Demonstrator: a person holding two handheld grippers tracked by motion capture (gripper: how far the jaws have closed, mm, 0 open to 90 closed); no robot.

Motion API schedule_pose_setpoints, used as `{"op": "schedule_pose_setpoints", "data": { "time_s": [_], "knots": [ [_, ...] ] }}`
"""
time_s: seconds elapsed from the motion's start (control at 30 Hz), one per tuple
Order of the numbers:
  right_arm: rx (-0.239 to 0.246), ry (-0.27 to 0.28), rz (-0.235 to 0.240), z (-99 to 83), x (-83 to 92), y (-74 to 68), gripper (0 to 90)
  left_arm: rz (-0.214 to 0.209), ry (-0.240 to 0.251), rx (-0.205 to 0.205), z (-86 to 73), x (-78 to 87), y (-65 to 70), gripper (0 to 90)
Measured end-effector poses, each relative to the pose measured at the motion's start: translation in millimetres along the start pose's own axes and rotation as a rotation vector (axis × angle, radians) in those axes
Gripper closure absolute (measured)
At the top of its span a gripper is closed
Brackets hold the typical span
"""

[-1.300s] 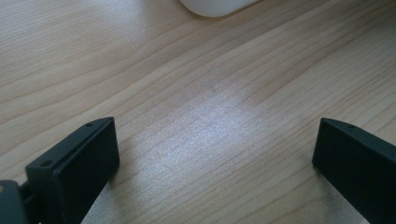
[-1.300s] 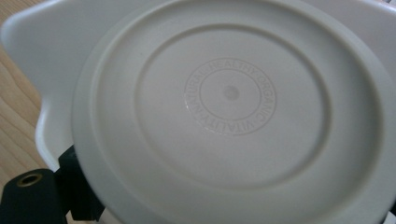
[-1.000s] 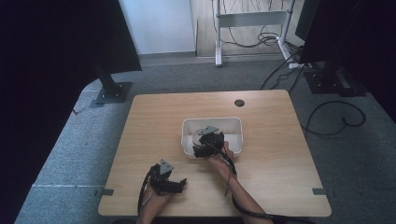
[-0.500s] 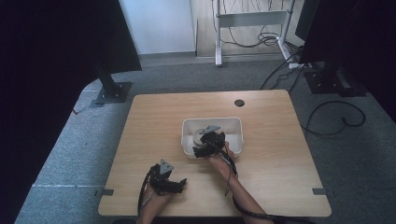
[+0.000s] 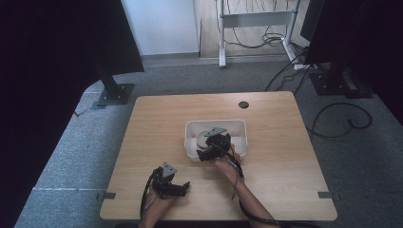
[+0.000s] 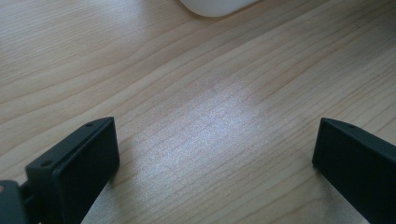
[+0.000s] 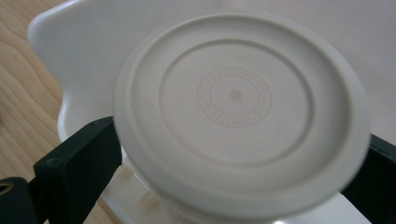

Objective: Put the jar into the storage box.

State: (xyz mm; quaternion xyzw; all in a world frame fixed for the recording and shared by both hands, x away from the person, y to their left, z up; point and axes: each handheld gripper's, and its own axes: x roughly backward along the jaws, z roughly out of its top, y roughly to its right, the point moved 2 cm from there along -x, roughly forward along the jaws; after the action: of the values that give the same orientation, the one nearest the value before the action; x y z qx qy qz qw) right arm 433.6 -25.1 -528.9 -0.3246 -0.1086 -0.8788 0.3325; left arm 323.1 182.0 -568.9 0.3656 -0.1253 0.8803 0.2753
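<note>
A round white lid-like disc [image 7: 236,100] with ringed ridges sits between my right gripper's [image 7: 233,154] black jaws, which press on its two sides. It is held just over a white rectangular bin [image 7: 60,42]. In the high view the right gripper [image 5: 208,145] reaches into the bin [image 5: 240,124] at mid-table, with the disc [image 5: 204,138] at its tip. My left gripper [image 5: 183,186] rests low near the table's front edge. Its jaws stand wide apart over bare wood [image 6: 215,135], with nothing between them.
The wooden table [image 5: 157,123] has a dark cable hole [image 5: 244,104] at the back. A rounded corner of the bin [image 6: 215,5] shows at the top of the left gripper view. Dark monitor stands and cables lie on the grey floor around the table.
</note>
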Motion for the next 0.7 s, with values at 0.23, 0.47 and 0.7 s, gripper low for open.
{"op": "schedule_pose_setpoints", "data": {
  "time_s": [0.23,0.47,0.7],
  "knots": [
    [-0.007,0.022,0.017,-0.1,10.2,4.1,2.2,0.0,0.0,0.0,0.0,0.0,0.0,0.3],
    [0.006,0.034,0.032,-0.5,18.3,5.0,2.4,0.0,0.0,0.0,0.0,0.0,0.0,0.2],
    [0.02,0.037,0.033,-3.4,24.6,5.3,3.1,0.001,0.0,-0.002,0.0,0.1,-0.1,0.2]
  ]
}}
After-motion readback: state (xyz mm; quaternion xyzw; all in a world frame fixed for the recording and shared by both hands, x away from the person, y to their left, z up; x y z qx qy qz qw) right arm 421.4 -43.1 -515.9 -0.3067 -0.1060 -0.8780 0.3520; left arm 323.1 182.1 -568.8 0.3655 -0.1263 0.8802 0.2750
